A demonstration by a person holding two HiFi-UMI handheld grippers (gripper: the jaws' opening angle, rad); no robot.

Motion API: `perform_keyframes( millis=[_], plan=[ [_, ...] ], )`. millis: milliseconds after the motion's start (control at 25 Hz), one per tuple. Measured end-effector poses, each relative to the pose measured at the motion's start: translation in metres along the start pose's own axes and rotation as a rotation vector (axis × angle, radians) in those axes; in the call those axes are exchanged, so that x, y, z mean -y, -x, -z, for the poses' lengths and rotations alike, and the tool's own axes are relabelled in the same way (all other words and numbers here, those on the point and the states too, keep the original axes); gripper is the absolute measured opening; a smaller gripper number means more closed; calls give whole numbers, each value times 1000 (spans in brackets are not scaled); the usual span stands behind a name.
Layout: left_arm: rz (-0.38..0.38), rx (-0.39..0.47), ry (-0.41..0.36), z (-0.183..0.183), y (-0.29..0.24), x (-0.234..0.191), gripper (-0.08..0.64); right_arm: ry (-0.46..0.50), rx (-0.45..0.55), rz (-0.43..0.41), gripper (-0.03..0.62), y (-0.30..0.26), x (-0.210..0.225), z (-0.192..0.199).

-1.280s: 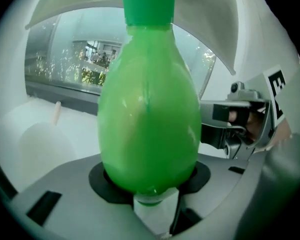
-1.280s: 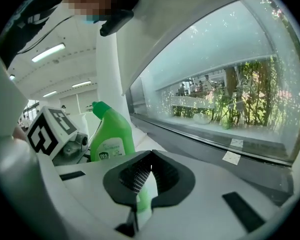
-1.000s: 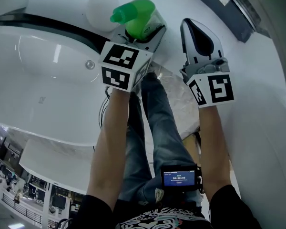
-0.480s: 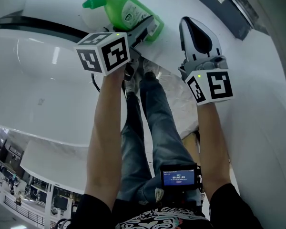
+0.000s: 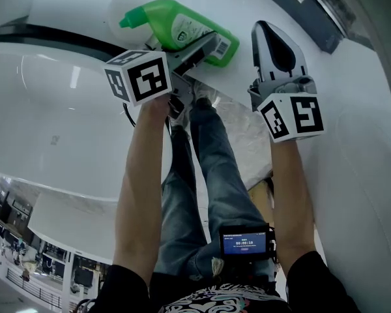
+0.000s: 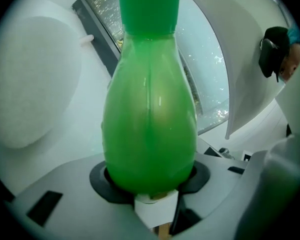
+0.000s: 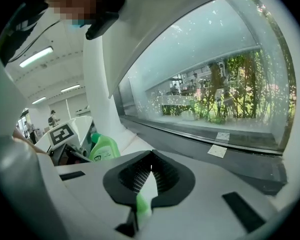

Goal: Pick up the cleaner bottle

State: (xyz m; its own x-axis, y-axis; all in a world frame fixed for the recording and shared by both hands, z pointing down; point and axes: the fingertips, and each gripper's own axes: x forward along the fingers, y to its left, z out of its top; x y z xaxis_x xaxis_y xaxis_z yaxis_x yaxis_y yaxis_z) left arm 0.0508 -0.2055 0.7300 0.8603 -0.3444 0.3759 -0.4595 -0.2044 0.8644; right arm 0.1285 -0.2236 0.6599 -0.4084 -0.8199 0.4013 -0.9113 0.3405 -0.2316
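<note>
Left gripper view shows my left hand-held gripper (image 6: 150, 178) clamped on the cleaner bottle (image 6: 150, 114). The green body fills the gap between the two dark pads. The jaws have just been closing a little further, with the bottle between them. Its neck and cap run away from me toward 12 o'clock. A big white rounded thing (image 6: 32, 84) sits out at 9 o'clock, blurred.

In the head view the left hand-held gripper (image 5: 197, 44) reaches out from its marker cube (image 5: 140, 77) toward 1 o'clock. The cleaner bottle (image 5: 182, 23) lies across the jaws, tilted, its cap pointing to 10 o'clock and its labelled base to 4 o'clock. I cannot tell whether it touches the white bench (image 5: 72, 5) under it. The white rounded thing (image 5: 120, 13) is just beside the cap, at 9 o'clock of it.

My right hand-held gripper (image 5: 268, 30) is at 3 o'clock of the bottle, near it but apart. Its jaws are pressed together with nothing between them. The right gripper view confirms this: the pads (image 7: 135, 176) of the right hand-held gripper (image 7: 149, 176) meet in a closed seam. There the bottle (image 7: 104, 148) shows at 10 o'clock. A wide window (image 7: 215, 84) with greenery behind it runs from 12 to 3 o'clock.

Below both arms, at 6 o'clock, are my jeans (image 5: 212, 175) and a small screen (image 5: 246, 243) on my right forearm. A white tub (image 5: 52, 109) spreads out at 9 o'clock.
</note>
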Motion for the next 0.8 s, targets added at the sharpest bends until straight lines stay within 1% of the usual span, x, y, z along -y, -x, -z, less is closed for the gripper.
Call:
perform_keyframes(
  millis=[120,280,320,400,480,680,800],
  plan=[
    [69,15,56,2,3,13,201,-13,10,26,27,4,8,-3],
    [141,84,143,2,14,32,201,11,12,92,27,18,25,-5],
    [144,99,164,1,20,33,201,6,11,110,27,20,28,-7],
    [118,123,198,-2,34,33,201,3,13,130,28,24,29,-12],
    [110,150,206,-7,46,39,199,10,21,131,26,27,26,-18],
    [163,209,196,-23,69,61,199,31,33,129,26,38,11,-31],
    [193,242,186,-36,99,91,199,39,41,127,27,58,-14,-56]
  ],
)
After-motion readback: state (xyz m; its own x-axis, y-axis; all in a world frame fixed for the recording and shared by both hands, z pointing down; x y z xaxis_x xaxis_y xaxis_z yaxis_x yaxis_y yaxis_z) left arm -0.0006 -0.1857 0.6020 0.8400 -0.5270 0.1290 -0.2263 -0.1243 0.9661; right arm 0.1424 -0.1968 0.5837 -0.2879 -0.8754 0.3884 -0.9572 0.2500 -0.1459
